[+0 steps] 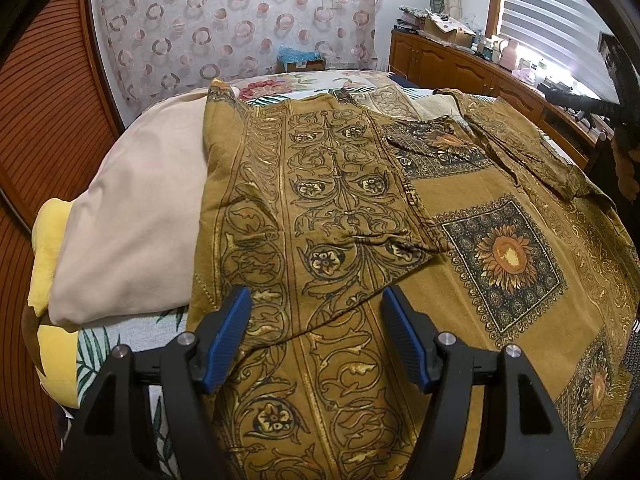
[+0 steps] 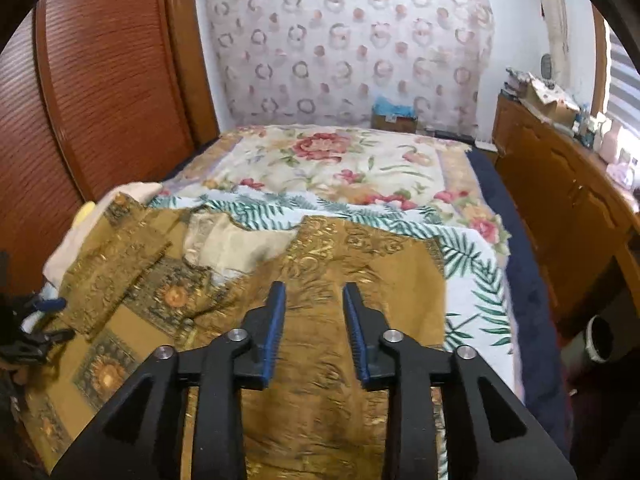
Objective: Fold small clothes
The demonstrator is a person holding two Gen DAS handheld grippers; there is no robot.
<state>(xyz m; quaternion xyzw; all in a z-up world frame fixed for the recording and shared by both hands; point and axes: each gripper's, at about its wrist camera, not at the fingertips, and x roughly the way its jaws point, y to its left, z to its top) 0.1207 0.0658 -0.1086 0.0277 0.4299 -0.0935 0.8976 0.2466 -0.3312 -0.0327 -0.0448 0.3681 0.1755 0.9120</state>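
The mustard garment (image 1: 460, 200) is spread on the bed (image 2: 360, 168); left gripper (image 1: 316, 304) and right gripper (image 2: 314, 300) are held above it, fingers spread, nothing pinched.

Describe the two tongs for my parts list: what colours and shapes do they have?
Both match. The left tongs and right tongs have matte black, angular plastic arms with round silver pivot bolts. Each finger carries a blue ribbed pad, long and tapering toward the tip. No cables, markings or sleeves show in either view.
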